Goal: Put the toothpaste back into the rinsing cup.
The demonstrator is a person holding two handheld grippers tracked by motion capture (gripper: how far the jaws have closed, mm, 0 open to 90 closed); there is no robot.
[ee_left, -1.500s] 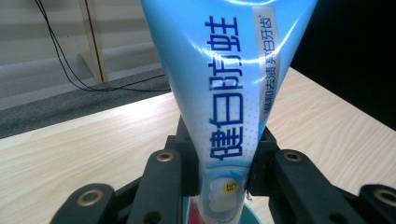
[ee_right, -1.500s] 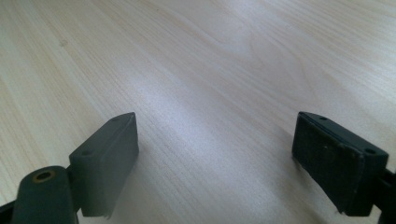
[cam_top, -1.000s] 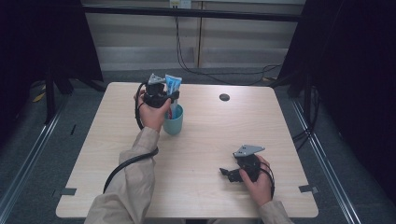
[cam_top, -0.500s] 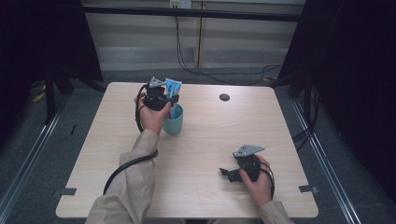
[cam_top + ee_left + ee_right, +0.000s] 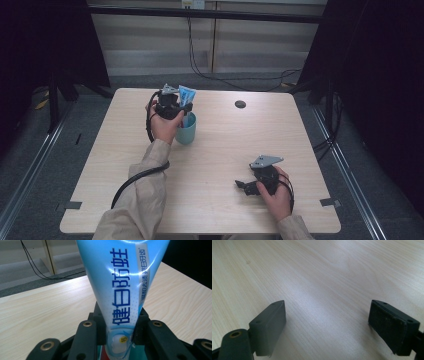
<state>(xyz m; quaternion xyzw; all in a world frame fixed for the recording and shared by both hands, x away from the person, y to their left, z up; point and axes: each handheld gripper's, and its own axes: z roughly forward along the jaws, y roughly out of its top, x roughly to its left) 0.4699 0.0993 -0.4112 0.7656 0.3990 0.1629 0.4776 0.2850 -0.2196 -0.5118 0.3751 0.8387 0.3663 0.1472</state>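
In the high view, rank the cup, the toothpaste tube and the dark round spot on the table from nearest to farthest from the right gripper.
1. Cup: up and to the left of the right gripper, mid-table.
2. Dark round spot: straight up from it, near the far edge.
3. Toothpaste tube: above the cup, clamped in the left gripper.

The spot and the tube are nearly too close to call.

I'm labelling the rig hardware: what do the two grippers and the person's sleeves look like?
Both the left gripper and right gripper are black, each topped by a grey three-cornered plate. Flat dark pads end the jaws. A black cable trails along the beige sleeve.
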